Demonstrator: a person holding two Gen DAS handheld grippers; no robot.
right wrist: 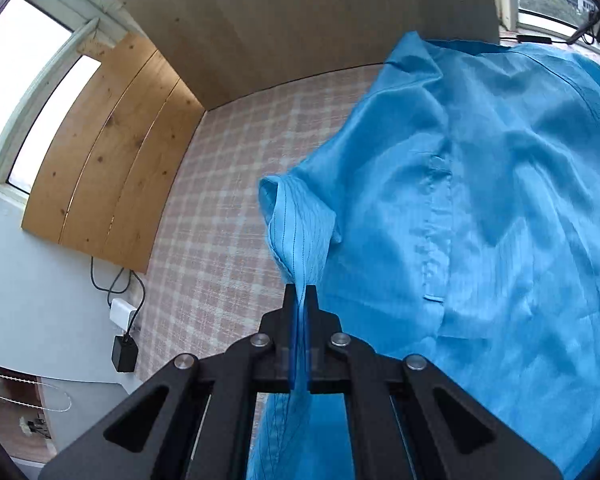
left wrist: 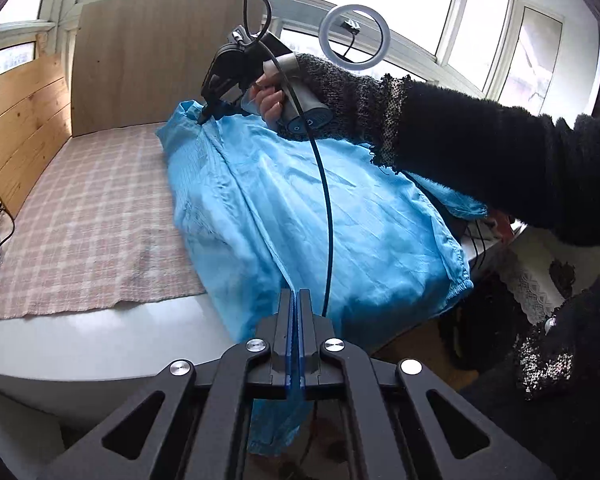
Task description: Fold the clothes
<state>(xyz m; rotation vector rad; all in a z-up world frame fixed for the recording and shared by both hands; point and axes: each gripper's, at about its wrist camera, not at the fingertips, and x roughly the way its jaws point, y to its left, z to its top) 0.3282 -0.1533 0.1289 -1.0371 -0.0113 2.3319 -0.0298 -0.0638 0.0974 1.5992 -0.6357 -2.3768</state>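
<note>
A light blue garment [left wrist: 300,208] lies spread over the right half of a table, on a pink checked cloth [left wrist: 96,216]. My left gripper [left wrist: 298,294] is shut on the garment's near edge, and cloth hangs down behind the jaws. My right gripper [left wrist: 204,118], held by a hand in a dark sleeve, is shut on the garment's far corner. In the right wrist view the right gripper [right wrist: 300,290] pinches a folded blue flap, with the garment [right wrist: 480,208] spreading to the right.
Wooden panels [left wrist: 20,128] wall the table's left and back sides. A ring light [left wrist: 354,38] stands by the windows behind. A black cable [left wrist: 326,216] hangs from the right gripper across the garment. A charger and plug [right wrist: 123,332] sit at the table's left edge.
</note>
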